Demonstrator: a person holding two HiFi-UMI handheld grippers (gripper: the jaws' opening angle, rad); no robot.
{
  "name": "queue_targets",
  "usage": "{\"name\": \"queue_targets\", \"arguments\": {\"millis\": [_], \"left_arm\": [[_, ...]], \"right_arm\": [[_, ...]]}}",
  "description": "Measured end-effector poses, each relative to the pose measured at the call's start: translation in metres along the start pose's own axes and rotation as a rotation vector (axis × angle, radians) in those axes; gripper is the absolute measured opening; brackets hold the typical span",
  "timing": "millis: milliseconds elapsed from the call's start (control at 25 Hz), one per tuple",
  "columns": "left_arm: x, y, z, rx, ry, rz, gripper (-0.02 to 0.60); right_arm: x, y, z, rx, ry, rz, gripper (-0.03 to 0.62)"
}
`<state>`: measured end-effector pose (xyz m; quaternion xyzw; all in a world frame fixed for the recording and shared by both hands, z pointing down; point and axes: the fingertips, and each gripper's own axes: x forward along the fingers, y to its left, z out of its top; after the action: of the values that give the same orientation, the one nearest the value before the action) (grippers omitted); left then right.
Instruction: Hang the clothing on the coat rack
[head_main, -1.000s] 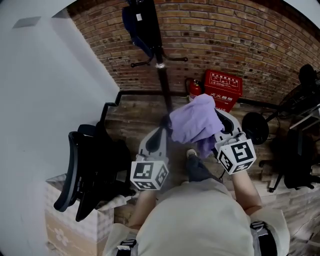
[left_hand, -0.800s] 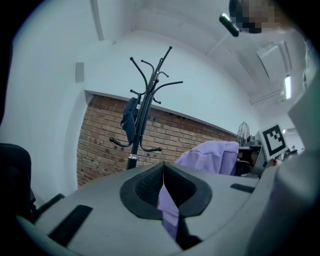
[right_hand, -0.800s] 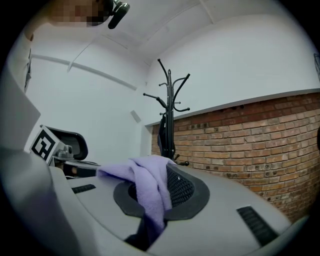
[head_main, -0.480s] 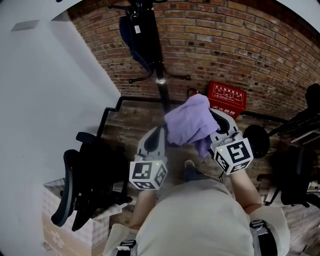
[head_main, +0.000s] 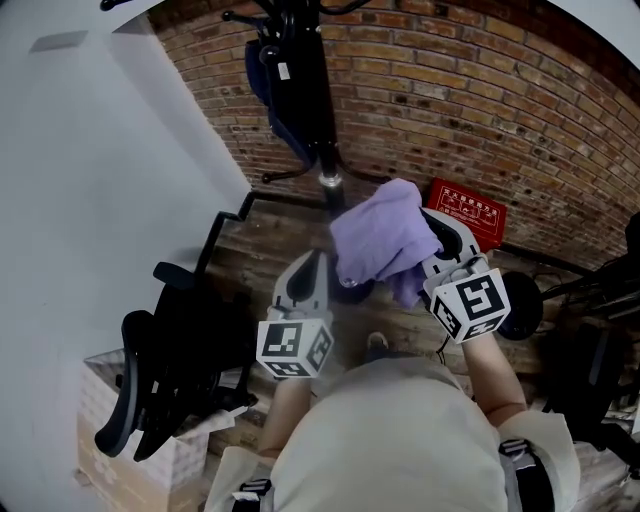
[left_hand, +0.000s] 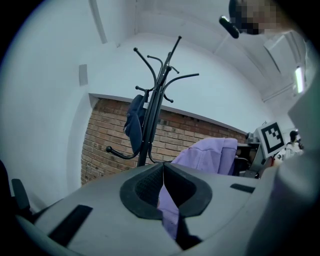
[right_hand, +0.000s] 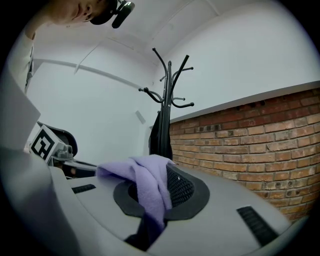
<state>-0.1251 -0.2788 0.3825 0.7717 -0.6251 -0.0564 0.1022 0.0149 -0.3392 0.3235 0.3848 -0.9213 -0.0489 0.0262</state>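
Observation:
A purple garment (head_main: 385, 240) hangs bunched between my two grippers in the head view. My left gripper (head_main: 325, 265) is shut on its lower left edge, and the cloth (left_hand: 167, 207) shows pinched between the pads. My right gripper (head_main: 432, 230) is shut on the garment's right side, where a fold (right_hand: 150, 182) drapes over the jaws. The black coat rack (head_main: 322, 120) stands just beyond the garment against the brick wall. A dark blue garment (head_main: 272, 90) hangs on its left side. Its bare curved hooks (left_hand: 170, 75) rise above in both gripper views.
A black office chair (head_main: 170, 360) and a cardboard box (head_main: 110, 450) stand at the left by the white wall (head_main: 100, 180). A red fire-equipment box (head_main: 470, 212) sits at the foot of the brick wall. Dark chairs (head_main: 600, 340) stand at the right.
Both grippers have carried the purple garment forward, nearer to the coat rack pole. The rack and the red box now sit closer to the garment in the head view.

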Motion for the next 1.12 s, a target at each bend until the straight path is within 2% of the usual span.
{"name": "queue_targets", "arguments": {"millis": [400,1120], "left_arm": [[0.027,0.017,-0.001,-0.001,-0.008,0.071,0.005],[0.061,0.029,-0.004,0.002,-0.022,0.135,0.005]], "right_arm": [[0.040,-0.021,-0.011,0.002,0.013,0.068,0.023],[0.086,-0.047,-0.021,-0.032,0.029,0.168,0.023]]}}
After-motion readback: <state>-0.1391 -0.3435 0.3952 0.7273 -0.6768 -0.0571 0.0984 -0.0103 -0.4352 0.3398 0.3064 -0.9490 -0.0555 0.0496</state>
